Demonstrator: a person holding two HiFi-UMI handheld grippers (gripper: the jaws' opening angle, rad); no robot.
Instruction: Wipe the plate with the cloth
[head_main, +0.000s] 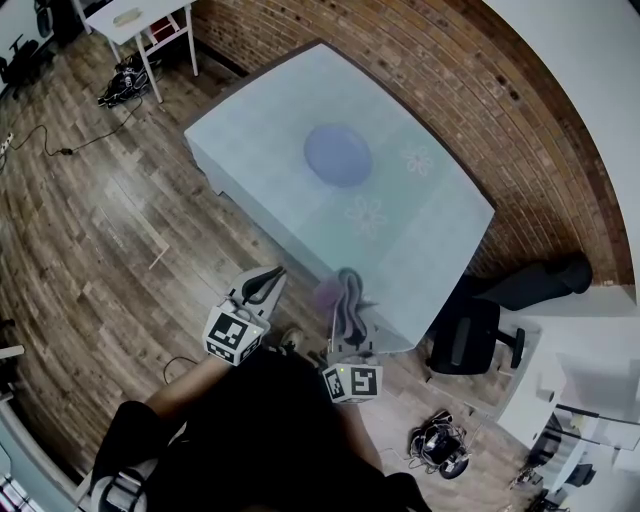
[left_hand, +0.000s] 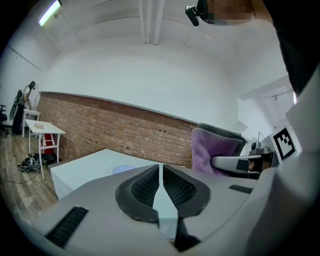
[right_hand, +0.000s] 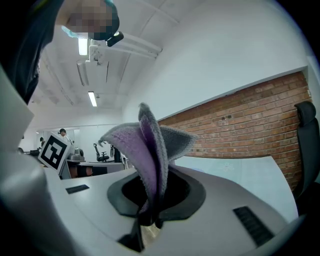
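A round blue plate (head_main: 337, 155) lies near the middle of the table (head_main: 260, 130), which has a pale blue flowered cover; the plate's edge (left_hand: 125, 169) also shows in the left gripper view. Both grippers hover off the table's near edge, above the wooden floor. My right gripper (head_main: 347, 290) is shut on a purple and grey cloth (right_hand: 150, 145), which stands up out of the jaws in folds. The cloth (left_hand: 212, 147) also shows from the left gripper view. My left gripper (left_hand: 160, 172) is shut with nothing in it, to the left of the right one (head_main: 268, 280).
A brick wall (head_main: 470, 90) runs behind the table. A black office chair (head_main: 470, 335) stands by the table's right corner, next to a white desk (head_main: 575, 370). A small white table (head_main: 135, 20) and cables (head_main: 125, 85) are at the far left.
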